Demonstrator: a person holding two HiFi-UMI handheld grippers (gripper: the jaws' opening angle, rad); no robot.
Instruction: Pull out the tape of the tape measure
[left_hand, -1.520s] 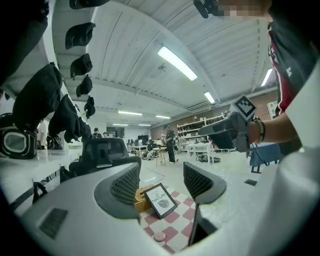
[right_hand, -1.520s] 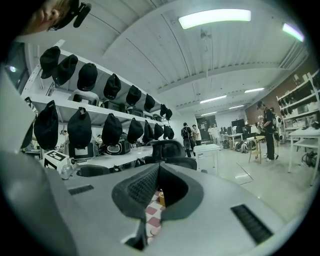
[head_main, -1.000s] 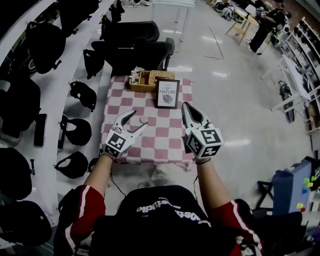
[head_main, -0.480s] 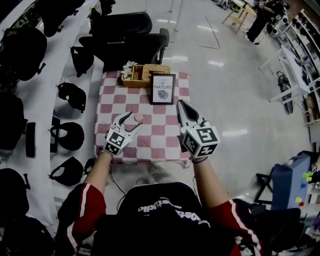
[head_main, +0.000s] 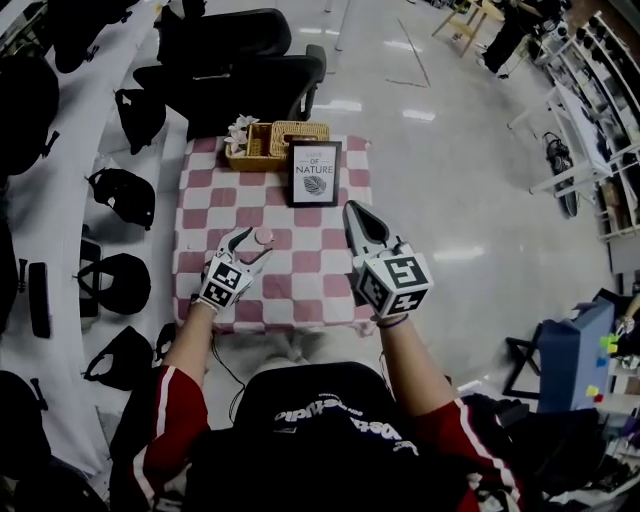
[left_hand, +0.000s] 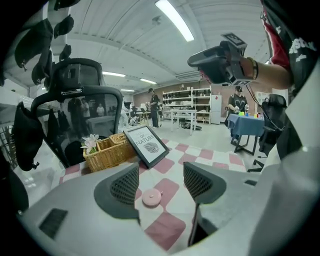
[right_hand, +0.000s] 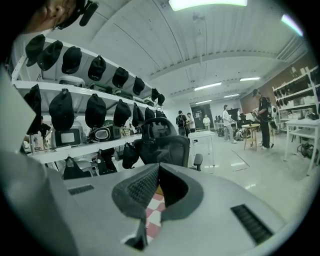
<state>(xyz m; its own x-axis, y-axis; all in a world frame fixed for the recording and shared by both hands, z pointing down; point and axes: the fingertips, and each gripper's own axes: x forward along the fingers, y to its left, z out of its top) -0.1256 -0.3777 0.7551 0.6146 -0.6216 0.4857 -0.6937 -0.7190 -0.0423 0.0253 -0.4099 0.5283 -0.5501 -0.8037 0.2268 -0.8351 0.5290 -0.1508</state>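
Across the middle of the head view stands a small square table (head_main: 195, 290) draped in a pink-and-white checked cloth. At its far edge sit a woven wicker basket (head_main: 268, 145) and a black-framed leaf print (head_main: 314, 173), propped upright. The tape measure (head_main: 264, 236), a small round pink disc, lies flat on the cloth left of centre, right at the tips of the left gripper (head_main: 254, 245), whose two curved jaws are spread wide. To the right, the right gripper (head_main: 353, 212) tapers to a closed point, and its marker cube fills the lower centre of the frame. Black mesh-backed office chairs (head_main: 250, 70) stand in the upper part of the frame.

Low in the left gripper view, the left gripper (left_hand: 161, 182) shows two grey jaws with ribbed dark pads, well apart and holding nothing. The tape measure (left_hand: 151, 198) appears in the gap between them, resting on a pink square and untouched. The wicker basket (left_hand: 107, 152) and the black-framed leaf print (left_hand: 146, 145) stand behind it, and the right gripper (left_hand: 197, 61) hangs at upper right.

Centre-low in the right gripper view, the right gripper (right_hand: 158, 175) has its ribbed pads pressed together at the tips, clenched on nothing, with a sliver of checked cloth (right_hand: 152, 215) below. White shelves of rounded black headgear (right_hand: 95, 112) fill the left.
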